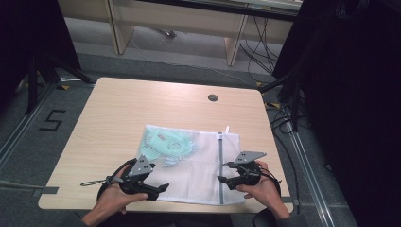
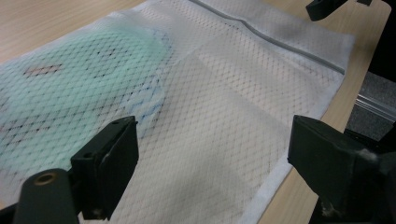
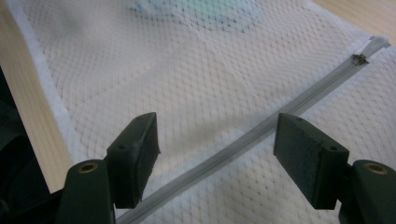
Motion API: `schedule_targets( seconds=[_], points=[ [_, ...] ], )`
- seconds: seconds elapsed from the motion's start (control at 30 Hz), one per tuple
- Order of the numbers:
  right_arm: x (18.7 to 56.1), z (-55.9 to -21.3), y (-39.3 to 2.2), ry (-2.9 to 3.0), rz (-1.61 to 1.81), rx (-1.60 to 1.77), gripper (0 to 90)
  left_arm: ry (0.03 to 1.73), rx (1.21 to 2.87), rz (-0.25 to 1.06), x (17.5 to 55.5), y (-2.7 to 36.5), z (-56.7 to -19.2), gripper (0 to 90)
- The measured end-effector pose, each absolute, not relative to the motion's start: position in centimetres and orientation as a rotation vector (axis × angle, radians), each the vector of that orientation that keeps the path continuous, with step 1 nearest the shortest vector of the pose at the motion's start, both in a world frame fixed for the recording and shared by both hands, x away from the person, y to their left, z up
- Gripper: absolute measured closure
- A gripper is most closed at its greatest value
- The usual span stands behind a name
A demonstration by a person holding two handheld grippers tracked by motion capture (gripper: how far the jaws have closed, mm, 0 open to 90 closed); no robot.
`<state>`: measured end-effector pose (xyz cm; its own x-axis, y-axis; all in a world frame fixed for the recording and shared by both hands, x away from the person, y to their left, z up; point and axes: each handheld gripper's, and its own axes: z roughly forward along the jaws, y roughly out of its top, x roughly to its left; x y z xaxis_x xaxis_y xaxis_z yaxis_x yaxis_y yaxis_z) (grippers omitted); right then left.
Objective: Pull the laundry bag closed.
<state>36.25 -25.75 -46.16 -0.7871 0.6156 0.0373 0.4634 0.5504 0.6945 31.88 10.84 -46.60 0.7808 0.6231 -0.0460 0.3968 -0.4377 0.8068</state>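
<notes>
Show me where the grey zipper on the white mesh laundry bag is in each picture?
High view: the grey zipper runs straight up the white mesh laundry bag near its right side.
Left gripper view: it slants across the top right.
Right gripper view: it slants between the two black jaws.
Shared landmark: the pale green cloth inside the bag.

Mesh laundry bag (image 1: pixel 198 163): flat on the worktop (image 1: pixel 123 113), near edge.
Garment (image 1: pixel 168 144): inside bag, far-left part.
Zipper (image 1: pixel 220 165): along bag's right side.

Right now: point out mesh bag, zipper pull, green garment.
mesh bag (image 1: pixel 198 177), high view, bare white mesh near front edge
zipper pull (image 3: pixel 358 59), right gripper view, metal slider
green garment (image 2: pixel 70 88), left gripper view, middle, under mesh
</notes>
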Motion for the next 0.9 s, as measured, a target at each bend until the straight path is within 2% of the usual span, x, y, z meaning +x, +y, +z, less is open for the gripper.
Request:
schedule_targets(
  seconds=[0.33,0.9],
  points=[
    [34.5,-46.6,-26.7,2.584,0.998,0.941,28.9,0.801,2.086,0.349,30.8,12.2,-46.3,15.8],
    [34.8,-46.9,-27.1,2.567,0.971,0.882,28.6,0.788,2.076,0.377,31.0,12.1,-46.3,15.8]
  ],
)
